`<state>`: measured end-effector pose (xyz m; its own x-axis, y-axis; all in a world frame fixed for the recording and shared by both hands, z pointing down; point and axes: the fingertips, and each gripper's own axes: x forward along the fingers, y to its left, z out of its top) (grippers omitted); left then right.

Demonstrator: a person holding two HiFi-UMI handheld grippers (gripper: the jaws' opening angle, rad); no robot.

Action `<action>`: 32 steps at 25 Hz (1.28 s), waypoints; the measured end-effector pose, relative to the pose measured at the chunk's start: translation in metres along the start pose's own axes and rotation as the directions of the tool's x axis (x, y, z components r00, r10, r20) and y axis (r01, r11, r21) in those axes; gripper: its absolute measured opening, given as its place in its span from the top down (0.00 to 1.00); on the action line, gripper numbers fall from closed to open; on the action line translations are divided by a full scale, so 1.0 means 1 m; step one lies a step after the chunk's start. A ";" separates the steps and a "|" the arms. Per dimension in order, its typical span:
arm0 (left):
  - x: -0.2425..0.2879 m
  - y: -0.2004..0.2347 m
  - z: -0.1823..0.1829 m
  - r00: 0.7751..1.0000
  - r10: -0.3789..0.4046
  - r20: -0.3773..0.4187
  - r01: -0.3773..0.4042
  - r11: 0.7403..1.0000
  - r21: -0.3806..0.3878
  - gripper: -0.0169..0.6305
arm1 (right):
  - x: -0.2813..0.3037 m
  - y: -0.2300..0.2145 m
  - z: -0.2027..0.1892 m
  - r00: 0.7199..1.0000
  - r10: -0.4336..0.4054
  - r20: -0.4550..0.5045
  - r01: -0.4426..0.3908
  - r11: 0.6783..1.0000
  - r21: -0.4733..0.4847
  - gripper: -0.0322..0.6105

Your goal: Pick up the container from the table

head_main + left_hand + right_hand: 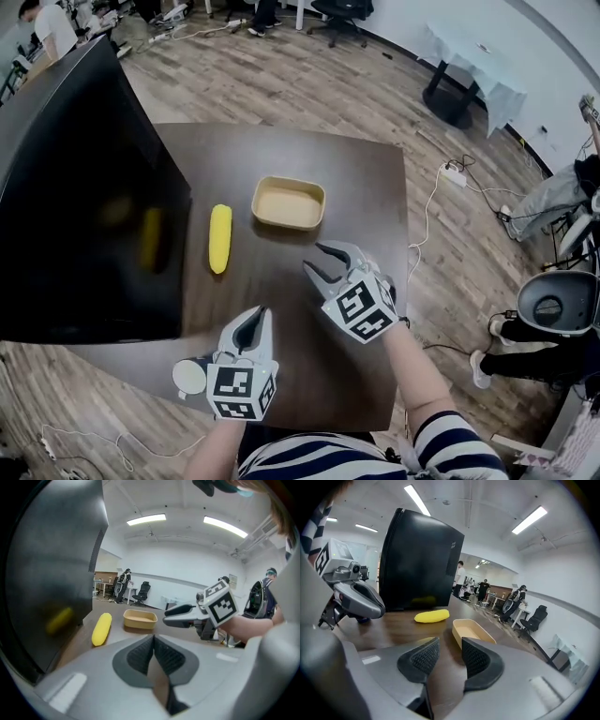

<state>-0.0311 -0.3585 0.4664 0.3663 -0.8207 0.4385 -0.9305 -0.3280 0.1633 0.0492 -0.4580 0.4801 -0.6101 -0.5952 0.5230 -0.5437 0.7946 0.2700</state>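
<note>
The container (289, 202) is a shallow tan tray, empty, on the dark brown table (356, 178). It also shows in the left gripper view as the tan tray (139, 618) and in the right gripper view as the tan tray (472, 632). My right gripper (319, 260) hangs open a short way in front of the tray and to its right, with nothing between its pads (425, 657). Nearer the front edge, my left gripper (255, 319) is shut and empty, its pads (140, 654) meeting. A yellow corn-like piece (219, 238) lies left of the tray.
A large black monitor (75, 187) stands along the table's left side and reflects the yellow piece. A power strip and cable (454, 172) lie on the wooden floor to the right. Chairs, a white table and people are farther off.
</note>
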 end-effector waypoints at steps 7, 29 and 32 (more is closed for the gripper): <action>0.030 0.016 -0.002 1.000 0.029 -0.006 -0.029 0.999 -0.032 0.97 | 0.036 -0.019 -0.012 1.000 0.002 -0.022 -0.004 0.997 -0.083 0.74; 0.083 0.046 -0.031 0.991 0.107 -0.080 -0.111 0.992 -0.056 0.97 | 0.115 -0.047 -0.049 0.991 0.072 -0.112 -0.102 0.951 -0.292 0.74; 0.086 0.050 -0.034 0.990 0.107 -0.088 -0.112 0.992 -0.055 0.97 | 0.123 -0.046 -0.053 0.987 0.079 -0.141 -0.120 0.940 -0.319 0.77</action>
<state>-0.0466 -0.4297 0.5425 0.2623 -0.8066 0.5298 -0.9648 -0.2076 0.1615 0.0291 -0.5612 0.5748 -0.5638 -0.5082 0.6510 -0.2543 0.8568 0.4486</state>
